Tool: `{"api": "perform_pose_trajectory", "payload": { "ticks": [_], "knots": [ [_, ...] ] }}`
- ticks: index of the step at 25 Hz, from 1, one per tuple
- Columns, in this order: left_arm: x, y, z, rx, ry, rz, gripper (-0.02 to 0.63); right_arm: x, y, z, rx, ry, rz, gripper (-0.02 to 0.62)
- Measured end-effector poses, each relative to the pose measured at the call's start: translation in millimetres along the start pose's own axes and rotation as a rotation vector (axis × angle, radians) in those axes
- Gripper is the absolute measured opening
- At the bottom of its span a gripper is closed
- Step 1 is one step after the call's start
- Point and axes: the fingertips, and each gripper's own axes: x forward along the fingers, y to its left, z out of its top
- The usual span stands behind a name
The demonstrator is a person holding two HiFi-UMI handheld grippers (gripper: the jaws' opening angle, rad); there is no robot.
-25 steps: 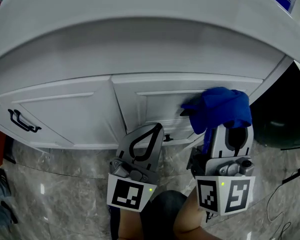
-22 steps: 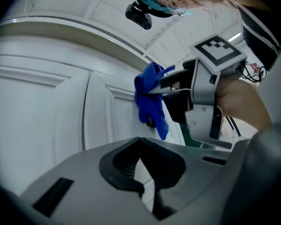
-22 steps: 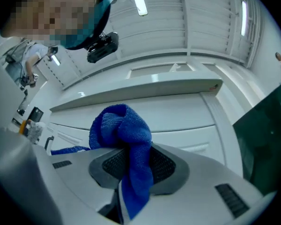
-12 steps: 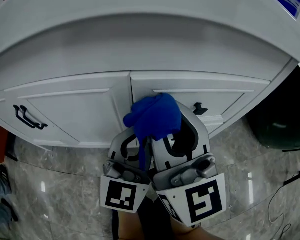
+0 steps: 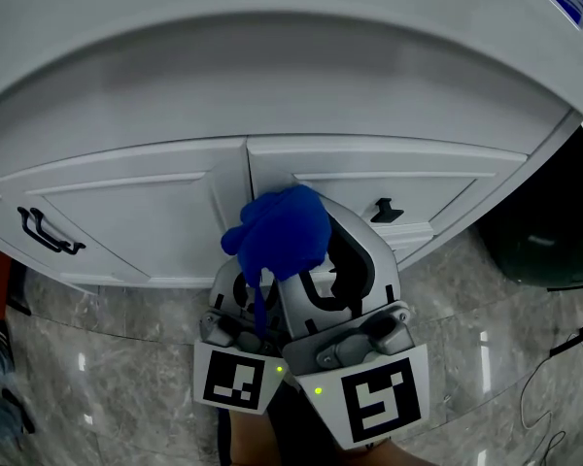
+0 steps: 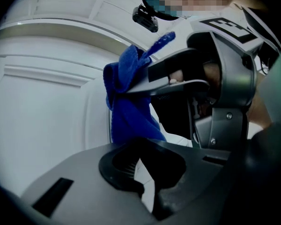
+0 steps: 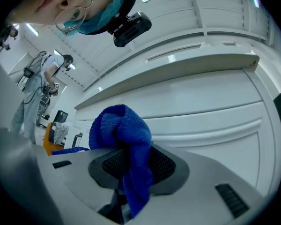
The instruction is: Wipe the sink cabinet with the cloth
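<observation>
1. The right hand-held gripper is clamped on a blue cloth. Most of the cloth bunches up beyond the jaw tips, and a narrow tail hangs back down between the jaws.
2. The cloth is in front of the white sink cabinet, at the seam where the two doors meet. In the left gripper view it seems to press against the door panel, though actual contact cannot be confirmed.
3. The left hand-held gripper has its jaws drawn together with nothing between them. The blue cloth in its own view lies beyond the jaws and is held by the other tool.
4. In the head view the two tools sit side by side and overlap. The right one is angled across toward the left, and the cloth covers the tip of the left one.
5. Each tool carries a marker cube (part of the gripper itself), the left cube just beside the right cube.
6. The left cabinet door has a black bar handle near its outer edge, well apart from the cloth.
7. The right door has a small black knob just to the right of the right tool.
8. A curved white tabletop overhangs both doors.
9. Grey marbled floor tiles lie below the cabinet.
</observation>
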Motion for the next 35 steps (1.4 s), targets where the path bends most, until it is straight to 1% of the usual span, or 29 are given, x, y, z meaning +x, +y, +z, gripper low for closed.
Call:
{"api": "perform_pose_trajectory", "payload": {
  "ticks": [4,12,18,21,24,27,29,35],
  "knots": [
    [1.2,0.2,-1.3,-0.006,0.004,0.006,0.000,0.7,-1.8,0.0,0.011,-0.036,0.000,0.115],
    [3.4,-1.8,-0.9,-0.017,0.004,0.023,0.000,-0.6,-4.6,0.1,0.036,-0.064,0.043,0.115],
    [6.9,-10.5,0.1,-0.003,0.010,-0.002,0.000,-3.6,-16.6,-2.1,0.050,-0.057,0.014,0.116],
    [7.3,-12.3,0.3,-0.002,0.012,-0.006,0.000,-4.4,-19.9,-1.1,0.069,-0.059,0.016,0.116],
    [7.6,-12.3,-0.1,0.000,0.012,-0.009,0.000,-5.2,-23.9,2.6,0.033,-0.073,0.011,0.117],
    [7.0,-11.8,0.0,-0.004,0.011,-0.010,0.000,-8.4,-34.9,4.7,-0.022,-0.081,-0.022,0.115],
    [6.9,-11.7,0.6,-0.013,0.007,-0.009,0.000,-10.7,-42.0,3.9,-0.022,-0.077,-0.041,0.117],
    [7.4,-14.0,1.2,-0.019,0.003,-0.014,0.000,-13.4,-48.8,3.9,-0.007,-0.078,-0.051,0.117]
  ]
}}
